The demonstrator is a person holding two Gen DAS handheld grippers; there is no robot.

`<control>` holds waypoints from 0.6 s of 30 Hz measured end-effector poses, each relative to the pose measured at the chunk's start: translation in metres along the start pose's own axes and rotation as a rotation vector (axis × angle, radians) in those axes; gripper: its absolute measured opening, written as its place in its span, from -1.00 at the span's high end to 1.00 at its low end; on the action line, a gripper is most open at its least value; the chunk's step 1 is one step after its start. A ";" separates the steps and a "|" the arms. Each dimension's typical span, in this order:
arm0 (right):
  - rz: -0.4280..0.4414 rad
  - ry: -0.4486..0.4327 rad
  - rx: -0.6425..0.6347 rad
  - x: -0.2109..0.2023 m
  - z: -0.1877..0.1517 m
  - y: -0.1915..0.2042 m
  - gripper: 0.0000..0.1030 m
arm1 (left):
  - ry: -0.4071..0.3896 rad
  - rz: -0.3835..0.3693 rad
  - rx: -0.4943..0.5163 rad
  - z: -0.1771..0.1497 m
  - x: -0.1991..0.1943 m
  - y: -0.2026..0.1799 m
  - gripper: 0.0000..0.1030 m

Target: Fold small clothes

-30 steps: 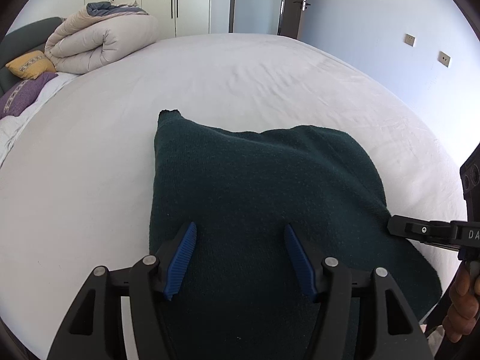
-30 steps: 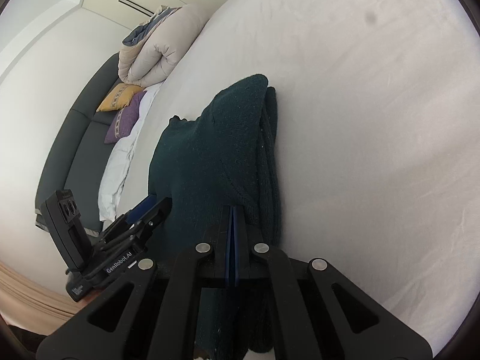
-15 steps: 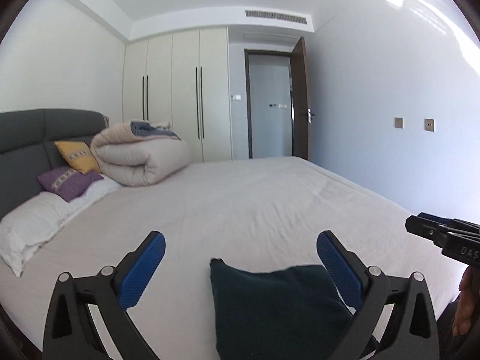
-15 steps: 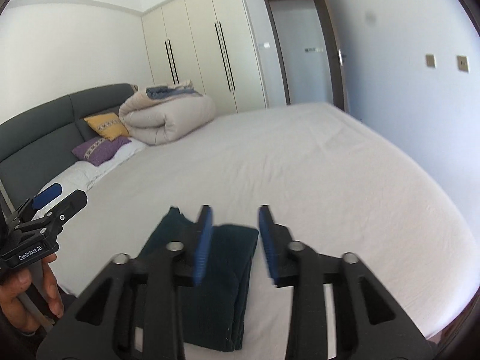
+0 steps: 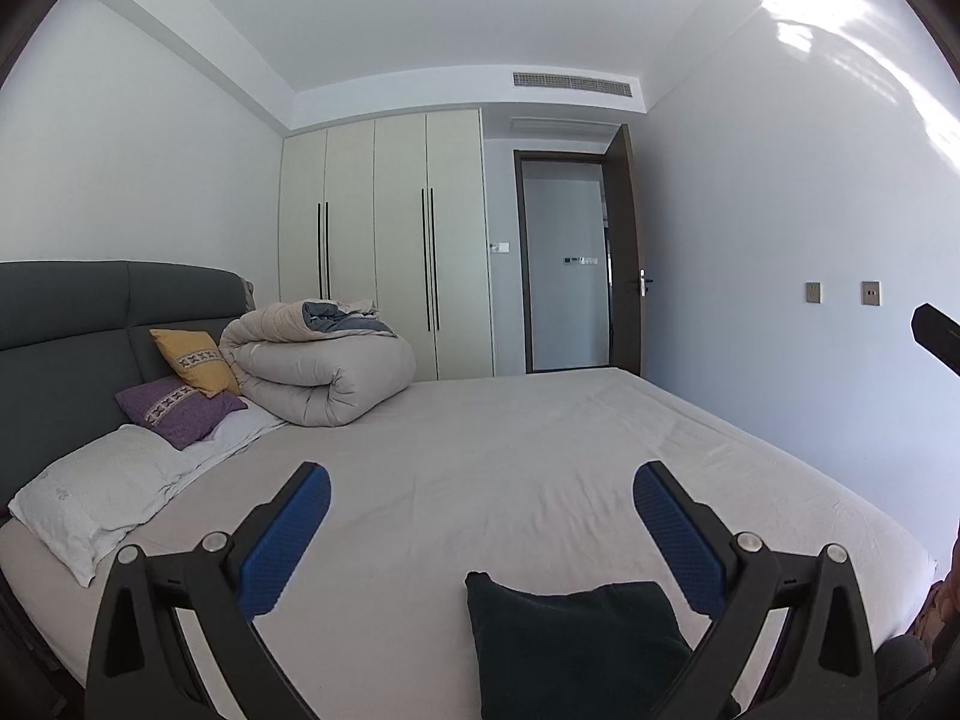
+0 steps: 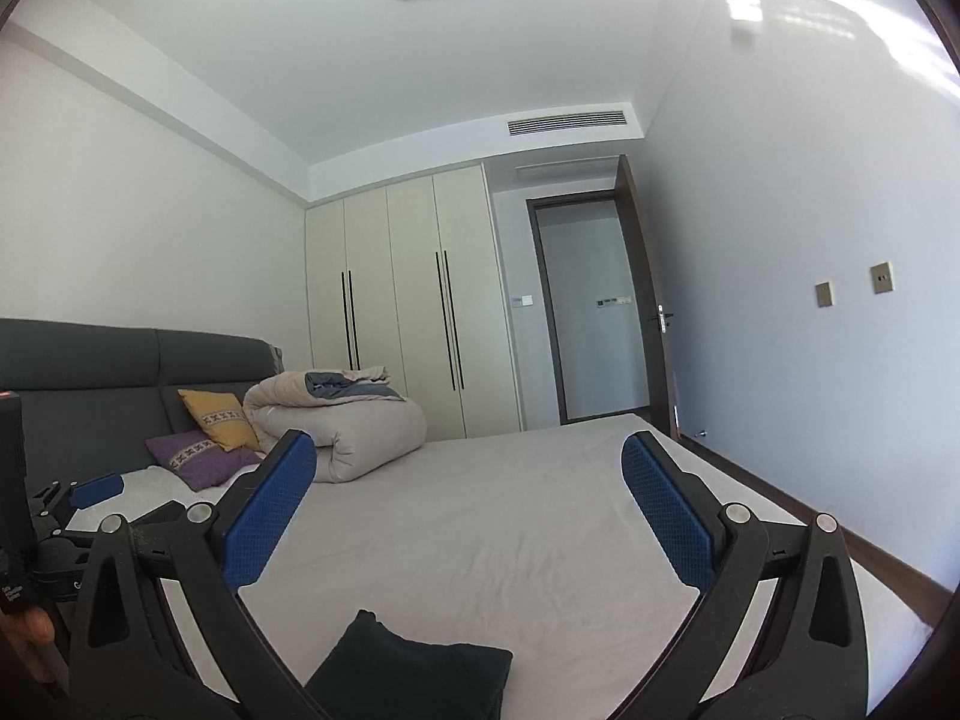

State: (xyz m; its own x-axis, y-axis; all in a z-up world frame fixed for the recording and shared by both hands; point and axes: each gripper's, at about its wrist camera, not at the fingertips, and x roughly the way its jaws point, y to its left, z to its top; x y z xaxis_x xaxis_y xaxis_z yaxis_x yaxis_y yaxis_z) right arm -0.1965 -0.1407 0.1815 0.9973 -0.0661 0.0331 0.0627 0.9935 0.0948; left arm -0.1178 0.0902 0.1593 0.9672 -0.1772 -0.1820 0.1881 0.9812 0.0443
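Observation:
A dark green knitted garment (image 5: pixel 576 642) lies folded flat on the white bed sheet (image 5: pixel 510 468), near the bed's front edge. It also shows in the right wrist view (image 6: pixel 414 678). My left gripper (image 5: pixel 480 534) is open and empty, raised above and behind the garment, its blue pads (image 5: pixel 285 537) wide apart. My right gripper (image 6: pixel 468 510) is open and empty too, held above the garment. The left gripper's body (image 6: pixel 54 534) shows at the left edge of the right wrist view.
A rolled beige duvet (image 5: pixel 318 372), a yellow cushion (image 5: pixel 189 360), a purple cushion (image 5: pixel 174 411) and a white pillow (image 5: pixel 96 498) lie by the grey headboard (image 5: pixel 72 330). Wardrobes (image 5: pixel 384 246) and a door (image 5: pixel 564 264) stand beyond the bed.
The right gripper let go of the garment and opened wide. Both grippers lifted up and back and tilted to level, so the garment dropped to the bottom of both views.

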 end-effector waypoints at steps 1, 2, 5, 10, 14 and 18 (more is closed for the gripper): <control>-0.006 0.027 -0.020 0.004 -0.004 0.002 -1.00 | 0.030 0.017 0.001 -0.004 0.006 -0.001 -1.00; -0.012 0.054 -0.034 -0.001 -0.006 0.001 -1.00 | 0.064 0.033 -0.006 -0.009 0.012 0.000 -1.00; -0.026 0.140 -0.042 0.011 -0.022 0.005 -1.00 | 0.200 0.075 -0.033 -0.032 0.033 0.002 -1.00; -0.110 0.362 0.005 0.041 -0.066 -0.006 -1.00 | 0.440 0.096 -0.056 -0.078 0.071 0.006 -1.00; -0.154 0.581 0.101 0.070 -0.118 -0.023 -1.00 | 0.524 0.080 -0.053 -0.106 0.083 0.005 -1.00; -0.150 0.723 0.126 0.089 -0.164 -0.028 -1.00 | 0.587 0.054 -0.071 -0.126 0.090 0.004 -1.00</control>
State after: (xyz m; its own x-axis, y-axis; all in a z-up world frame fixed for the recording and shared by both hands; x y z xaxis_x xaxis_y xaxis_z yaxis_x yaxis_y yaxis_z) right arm -0.1027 -0.1589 0.0189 0.7582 -0.0795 -0.6472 0.2382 0.9577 0.1614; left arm -0.0518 0.0882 0.0199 0.7147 -0.0747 -0.6954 0.1098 0.9939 0.0060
